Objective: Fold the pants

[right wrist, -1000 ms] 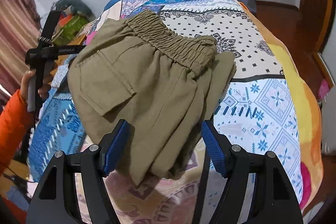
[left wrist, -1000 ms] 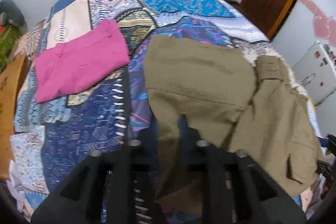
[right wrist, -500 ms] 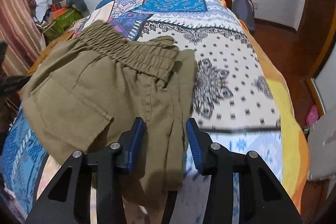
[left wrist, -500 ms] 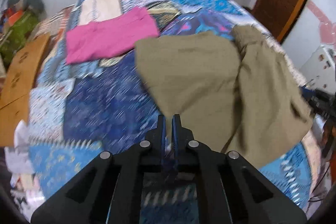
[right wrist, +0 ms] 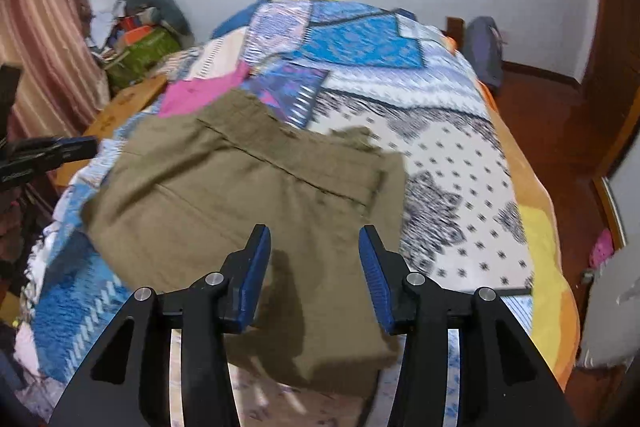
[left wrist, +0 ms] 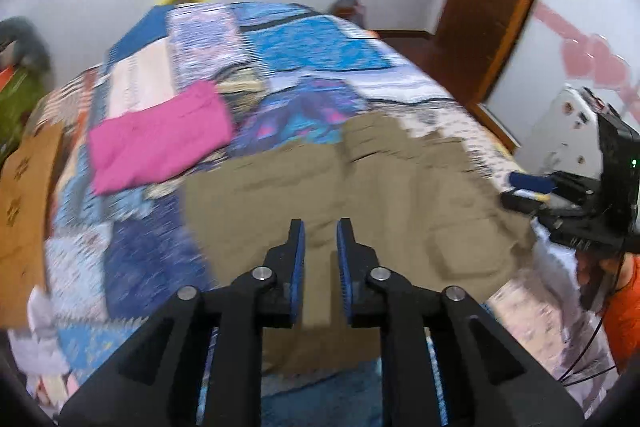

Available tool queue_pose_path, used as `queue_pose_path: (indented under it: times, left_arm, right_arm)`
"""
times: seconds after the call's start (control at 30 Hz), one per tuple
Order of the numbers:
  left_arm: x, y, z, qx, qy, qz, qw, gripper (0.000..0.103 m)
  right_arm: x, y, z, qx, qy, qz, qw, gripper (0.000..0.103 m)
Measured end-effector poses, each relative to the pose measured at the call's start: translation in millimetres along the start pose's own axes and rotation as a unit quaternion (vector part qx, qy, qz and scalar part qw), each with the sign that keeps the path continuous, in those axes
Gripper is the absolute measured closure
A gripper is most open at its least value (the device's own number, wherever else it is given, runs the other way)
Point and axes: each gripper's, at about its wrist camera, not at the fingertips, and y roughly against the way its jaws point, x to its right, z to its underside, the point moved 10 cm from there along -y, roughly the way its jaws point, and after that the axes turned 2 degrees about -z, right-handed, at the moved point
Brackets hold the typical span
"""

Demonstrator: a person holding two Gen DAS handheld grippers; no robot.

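Pants (right wrist: 248, 195) lie folded beneath left gripper (left wrist: 320, 231) and right gripper (right wrist: 314, 239), both parted, empty.

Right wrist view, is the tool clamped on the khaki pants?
No, the right tool stands open above the khaki pants, gripping nothing.

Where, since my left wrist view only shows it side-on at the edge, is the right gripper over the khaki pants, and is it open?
Observer: The right gripper is open, held above the near edge of the pants, nothing between its fingers.
Operator: Is the fold tidy on that side?
Observer: Mostly flat; a crumpled bit of fabric pokes out at the far edge.
Operator: What's beyond the green clutter?
Observer: A pink striped curtain hangs beside it.
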Motion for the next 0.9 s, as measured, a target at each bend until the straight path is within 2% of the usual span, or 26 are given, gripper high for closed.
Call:
queue_pose_path:
  times: [0.13, 0.27, 0.33, 0.47, 0.6, 0.67, 0.77, 0.83, 0.87, 0.9]
  left_arm:
    - [36.7, -30.2, -6.2, -0.021, -0.03, 0.033, 0.9988, 0.082]
    - [34.0, -68.6, 5.2, -0.059, -0.047, -0.017, 0.997, 0.082]
    - [28.1, -76.6, 7.8, -0.065, -0.04, -0.014, 0.997, 0.08]
    - [26.5, -76.5, 8.9, -0.055, -0.065, -0.034, 0.9958, 0.079]
    - [33.4, -75.6, 12.2, -0.027, -0.12, -0.069, 0.99, 0.079]
    - [31.8, -71.4, 12.0, -0.026, -0.118, -0.062, 0.9907, 0.079]
    - [26.5, -59.9, 11.5, -0.036, -0.096, -0.039, 0.994, 0.077]
    - [16.6, -44.5, 9.4, -0.028, -0.081, -0.047, 0.9952, 0.061]
    - [8.3, -34.1, 7.2, -0.016, -0.072, -0.059, 0.9955, 0.047]
    - [-0.6, -22.7, 5.3, -0.002, -0.061, -0.066, 0.9959, 0.037]
  right_arm:
    - [-17.6, -14.8, -5.3, -0.006, 0.012, -0.016, 1.0, 0.061]
    - [-26.4, -41.0, 9.3, -0.045, 0.03, -0.017, 0.998, 0.061]
    - [-26.9, -45.7, 16.4, -0.049, 0.039, -0.012, 0.998, 0.061]
    - [-22.3, -40.1, 23.8, -0.053, 0.048, -0.01, 0.997, 0.06]
    - [-9.7, -32.7, 30.0, -0.058, 0.023, -0.017, 0.998, 0.051]
    - [-7.3, -26.8, 29.4, -0.06, 0.015, -0.02, 0.998, 0.05]
    - [-2.5, -12.2, 27.6, -0.053, 0.015, -0.002, 0.998, 0.05]
    - [3.4, -1.9, 25.2, -0.044, 0.013, 0.008, 0.999, 0.047]
    - [8.2, 3.8, 24.1, -0.038, 0.008, 0.013, 0.999, 0.043]
    - [13.3, 8.8, 23.6, -0.034, 0.002, 0.019, 0.999, 0.04]
